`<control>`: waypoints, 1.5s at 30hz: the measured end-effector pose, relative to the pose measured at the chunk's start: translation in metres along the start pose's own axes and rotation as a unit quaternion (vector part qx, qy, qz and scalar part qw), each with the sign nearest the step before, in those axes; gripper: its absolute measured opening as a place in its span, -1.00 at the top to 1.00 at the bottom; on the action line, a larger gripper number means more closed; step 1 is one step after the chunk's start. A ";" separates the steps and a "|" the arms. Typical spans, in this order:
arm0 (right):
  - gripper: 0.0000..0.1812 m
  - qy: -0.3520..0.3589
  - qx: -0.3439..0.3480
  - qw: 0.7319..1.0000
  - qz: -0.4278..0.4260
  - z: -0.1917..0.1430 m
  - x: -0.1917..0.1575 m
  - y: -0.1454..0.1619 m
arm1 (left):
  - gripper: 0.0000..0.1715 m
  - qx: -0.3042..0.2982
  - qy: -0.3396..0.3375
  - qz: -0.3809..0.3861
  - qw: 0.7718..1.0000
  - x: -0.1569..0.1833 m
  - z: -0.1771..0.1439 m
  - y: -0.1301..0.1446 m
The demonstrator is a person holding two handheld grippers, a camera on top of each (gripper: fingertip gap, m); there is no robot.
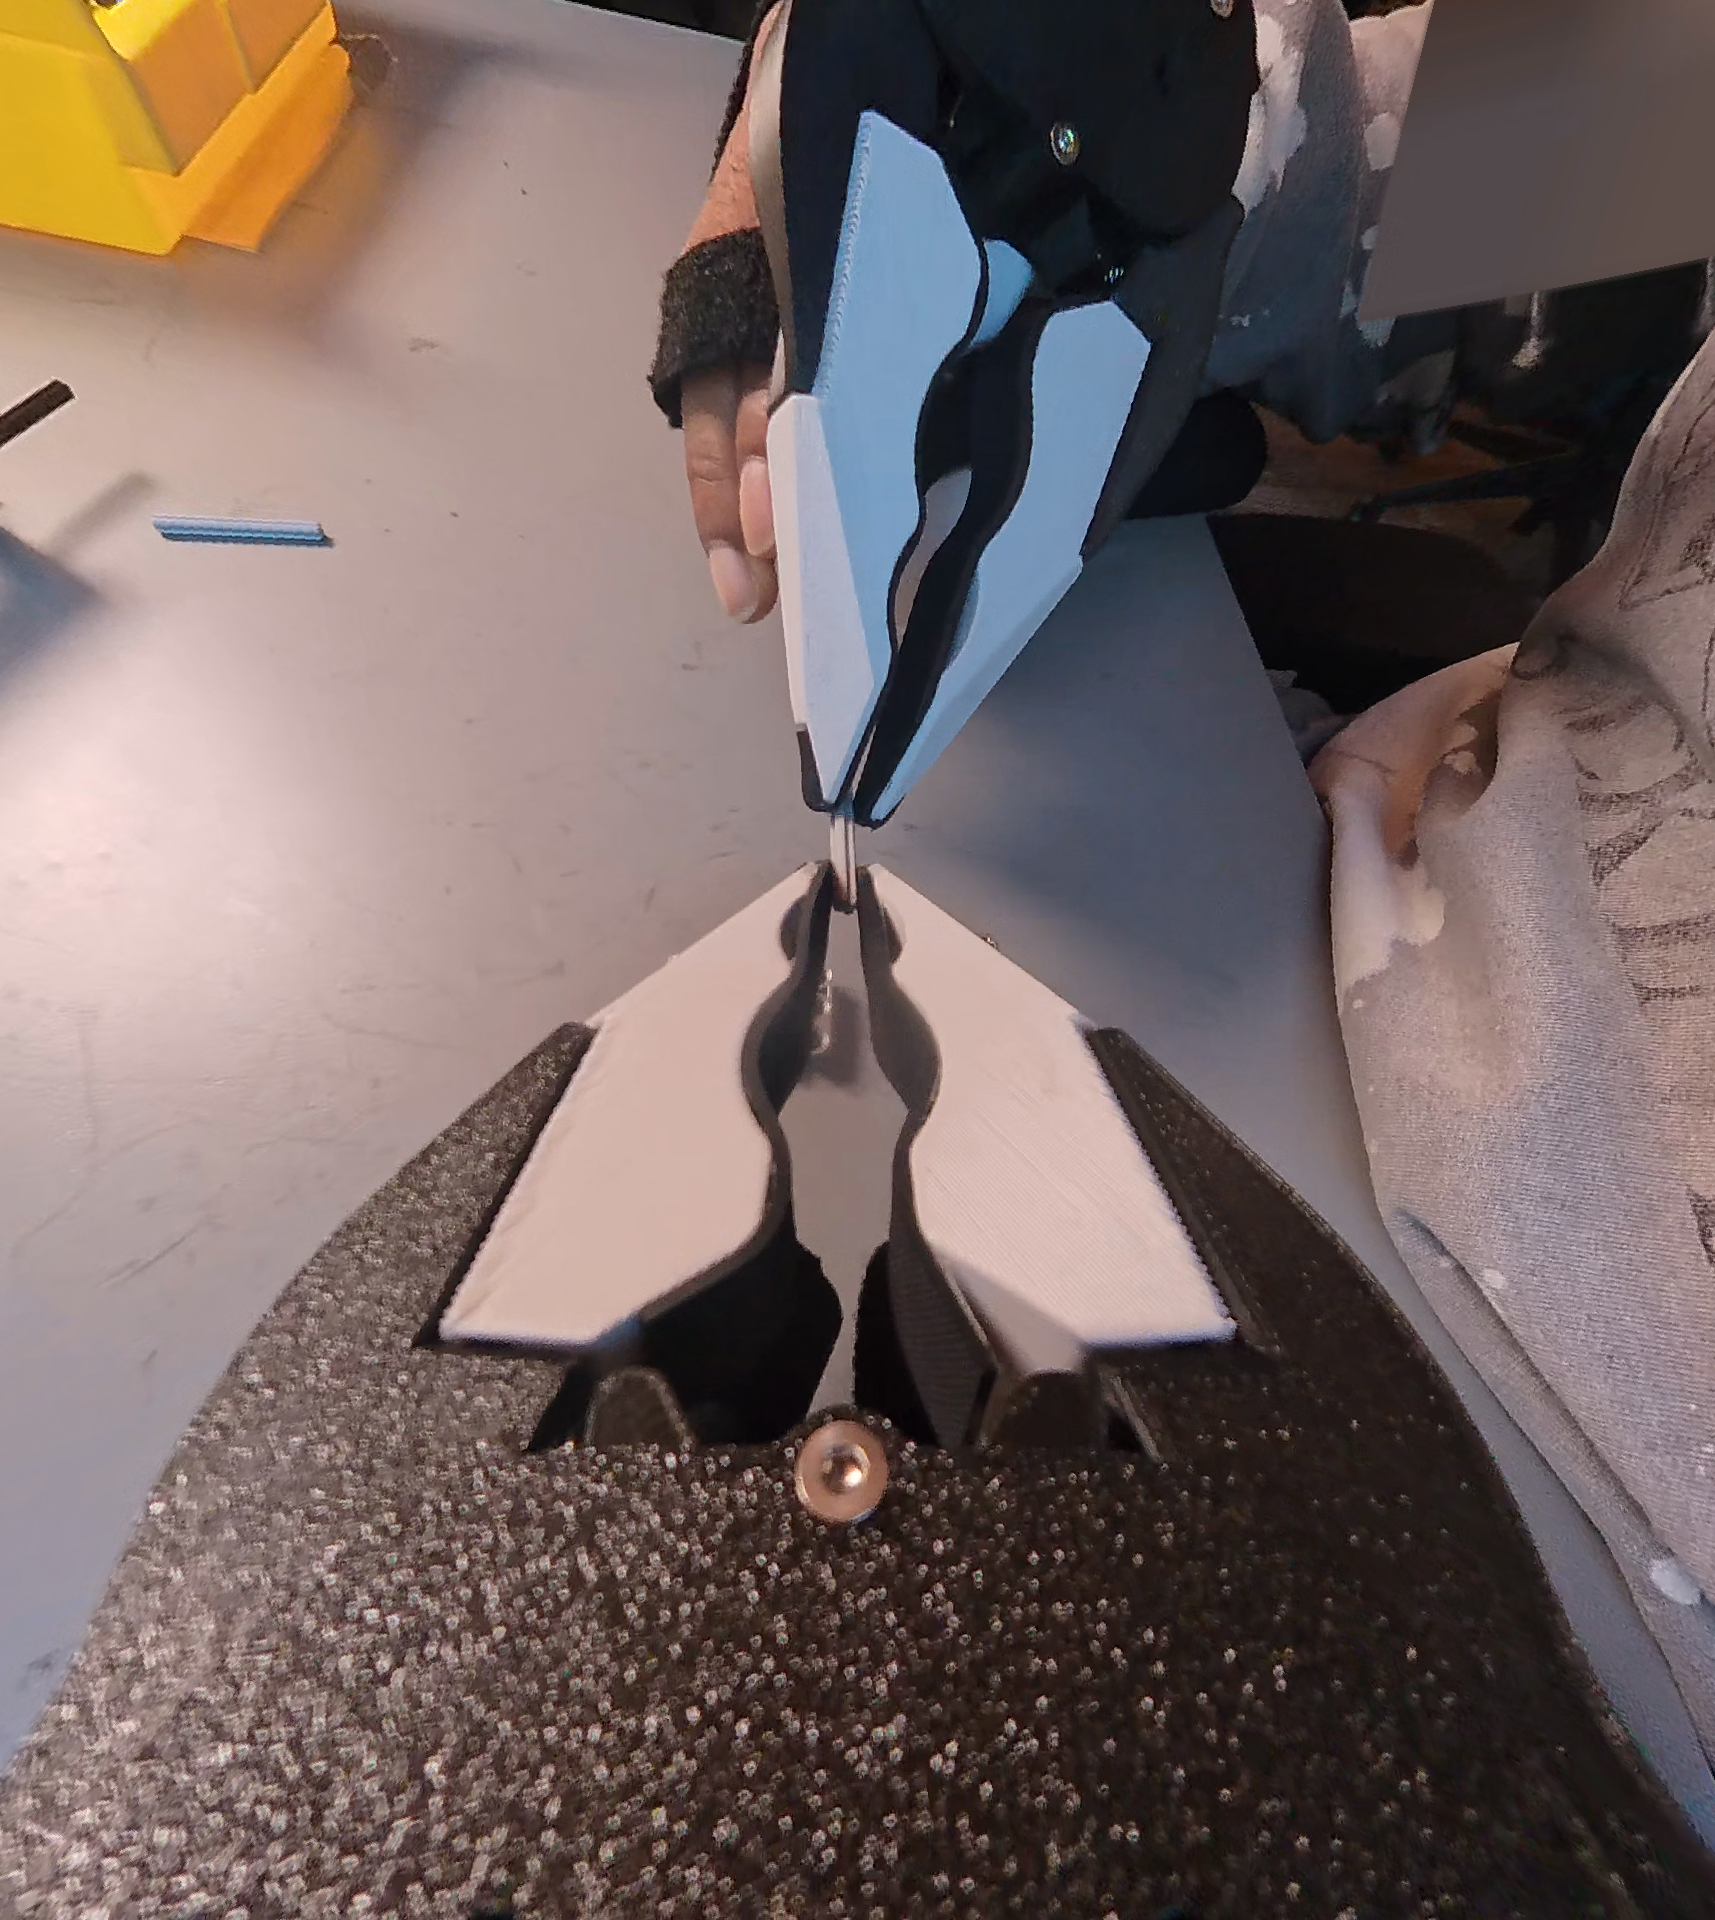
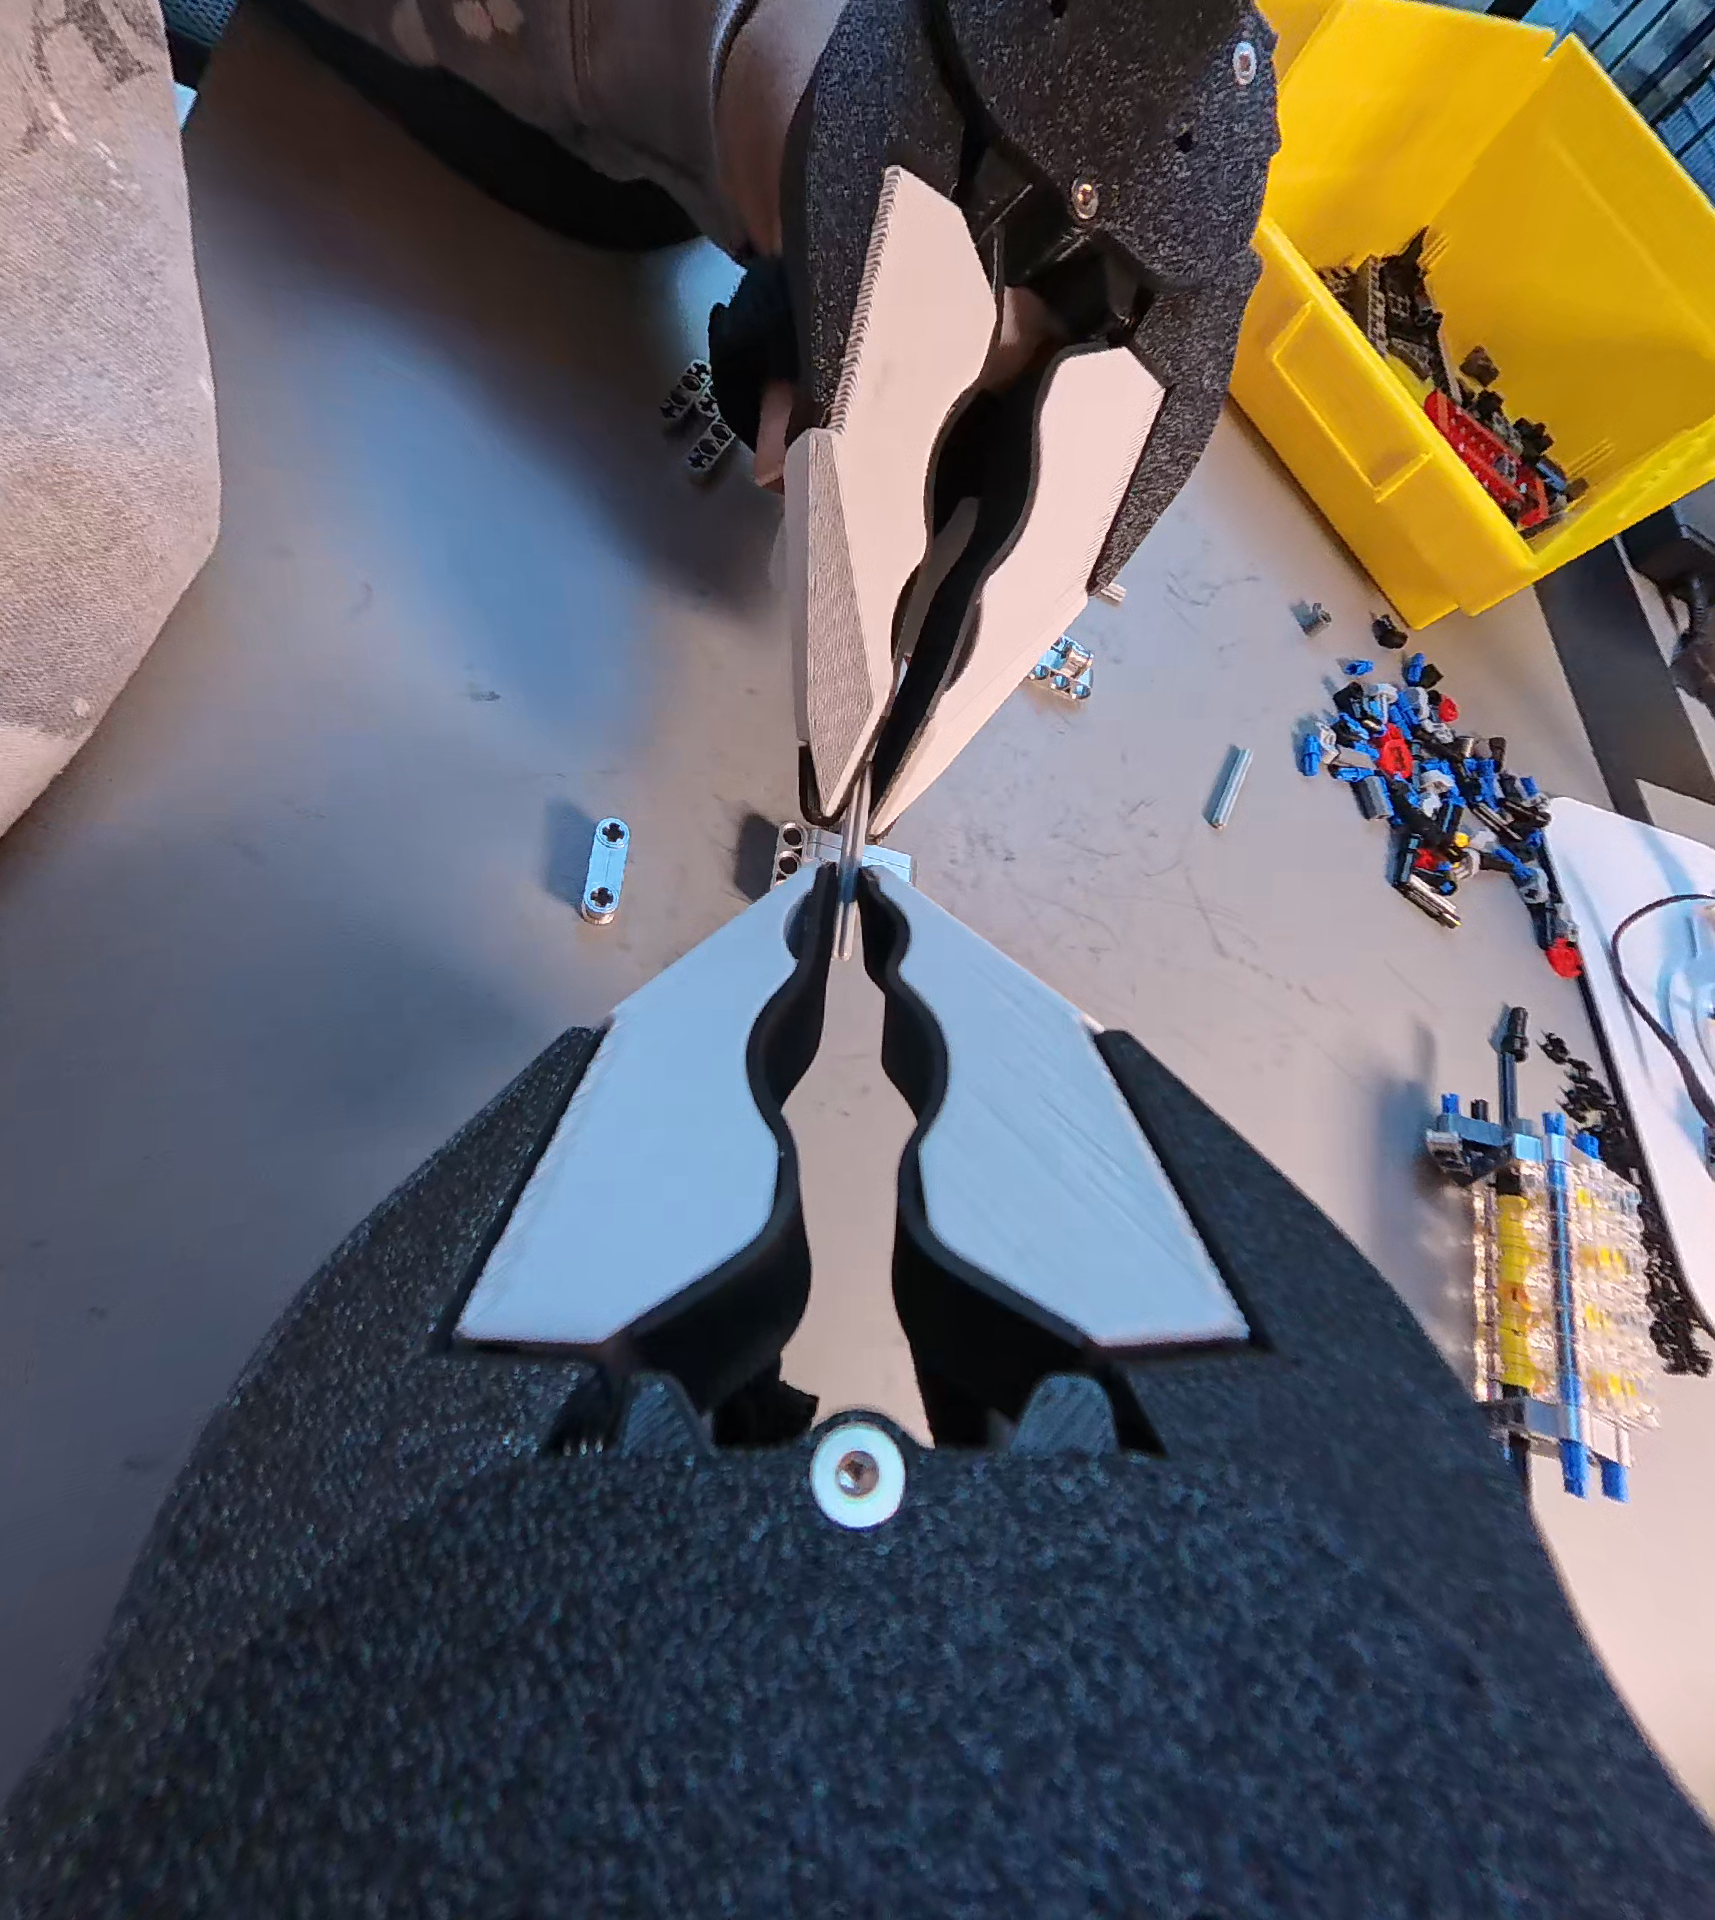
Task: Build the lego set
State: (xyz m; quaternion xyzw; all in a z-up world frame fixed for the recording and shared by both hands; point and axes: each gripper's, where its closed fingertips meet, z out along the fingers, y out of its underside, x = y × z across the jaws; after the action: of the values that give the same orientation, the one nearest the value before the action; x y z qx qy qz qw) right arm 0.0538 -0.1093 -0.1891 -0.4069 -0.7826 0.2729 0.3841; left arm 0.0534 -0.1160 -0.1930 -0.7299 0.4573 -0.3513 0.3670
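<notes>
My left gripper (image 1: 842, 883) and my right gripper (image 1: 845, 816) meet tip to tip above the grey table (image 1: 313, 831). Both are shut on one thin grey rod-like piece (image 1: 842, 854), each on one end. In the right wrist view the right gripper (image 2: 842, 883) pinches the thin grey piece (image 2: 839, 920), and the left gripper (image 2: 858, 810) comes down from above onto its far end. A hand in a black fingerless glove (image 1: 718, 312) holds the right gripper. Most of the piece is hidden inside the jaws.
A yellow bin (image 2: 1559, 312) with parts stands at the back. Nearby lie a pile of small blue, black and red pieces (image 2: 1424, 769), a grey two-hole link (image 2: 604, 868), a yellow-and-clear assembly (image 2: 1549, 1268), a white tray (image 2: 1663, 1340) and a grey-blue axle (image 1: 240, 530). A person's clothing (image 1: 1611, 935) lies past the table edge. Both grippers' tips are close together, under 4 cm apart.
</notes>
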 end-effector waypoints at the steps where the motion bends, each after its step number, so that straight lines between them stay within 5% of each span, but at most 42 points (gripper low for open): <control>1: 0.97 0.000 0.000 1.000 0.001 0.000 0.000 0.000 | 0.97 0.000 -0.001 0.001 1.000 0.000 0.000 0.000; 14: 0.91 -0.053 0.049 0.991 0.115 -0.009 -0.002 -0.003 | 0.98 0.030 -0.028 0.079 0.996 0.002 -0.003 -0.011; 39: 0.97 -0.040 0.014 0.992 0.116 0.004 -0.002 0.014 | 0.87 -0.013 -0.035 0.044 0.998 -0.011 -0.007 0.008; 45: 0.97 -0.034 -0.039 0.993 0.108 0.008 -0.004 0.034 | 0.83 -0.067 -0.064 0.026 0.995 -0.033 -0.025 0.034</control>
State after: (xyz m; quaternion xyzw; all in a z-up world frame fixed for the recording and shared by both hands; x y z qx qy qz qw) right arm 0.0634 -0.0955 -0.2199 -0.4945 -0.7565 0.2959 0.3092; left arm 0.0076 -0.1014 -0.2161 -0.7617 0.4740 -0.2628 0.3551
